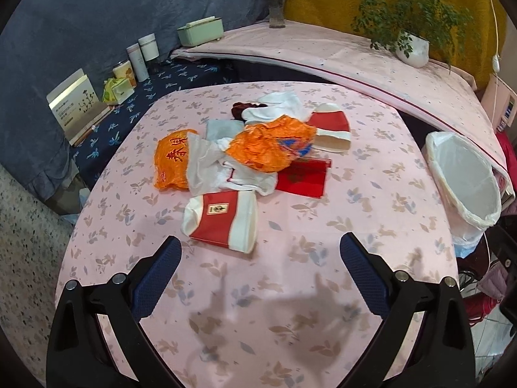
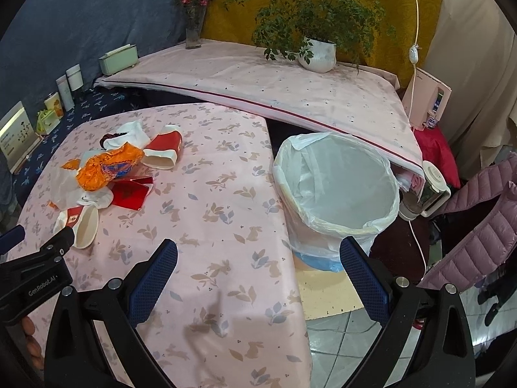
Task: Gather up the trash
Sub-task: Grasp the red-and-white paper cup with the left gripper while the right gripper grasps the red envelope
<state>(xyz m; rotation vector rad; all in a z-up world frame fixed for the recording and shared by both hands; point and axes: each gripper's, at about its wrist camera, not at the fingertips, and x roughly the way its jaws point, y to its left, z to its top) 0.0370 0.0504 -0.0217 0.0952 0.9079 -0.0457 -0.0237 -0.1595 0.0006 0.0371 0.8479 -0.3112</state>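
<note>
A pile of trash lies mid-table: a near red-and-white paper cup [image 1: 223, 221] on its side, an orange crumpled bag [image 1: 271, 145], a second orange bag [image 1: 171, 161], white plastic [image 1: 223, 168], a red flat packet [image 1: 302, 177] and a far red-and-white cup [image 1: 332, 129]. The pile also shows in the right wrist view, with the near cup [image 2: 82, 226] and orange bag [image 2: 106, 168]. A bin [image 2: 336, 190] lined with a white bag stands beside the table's right edge; it also shows in the left wrist view [image 1: 462, 181]. My left gripper [image 1: 258, 258] is open just short of the near cup. My right gripper [image 2: 258, 258] is open and empty over the table's right edge.
The table [image 1: 355, 226] has a pink leaf-print cloth. A higher pink-covered shelf [image 2: 274, 87] behind carries a potted plant [image 2: 318, 53], a flower vase [image 2: 194, 29] and a green box [image 2: 118, 59]. Jars and boxes [image 1: 139, 61] line the left. A pink jacket [image 2: 484, 226] hangs at right.
</note>
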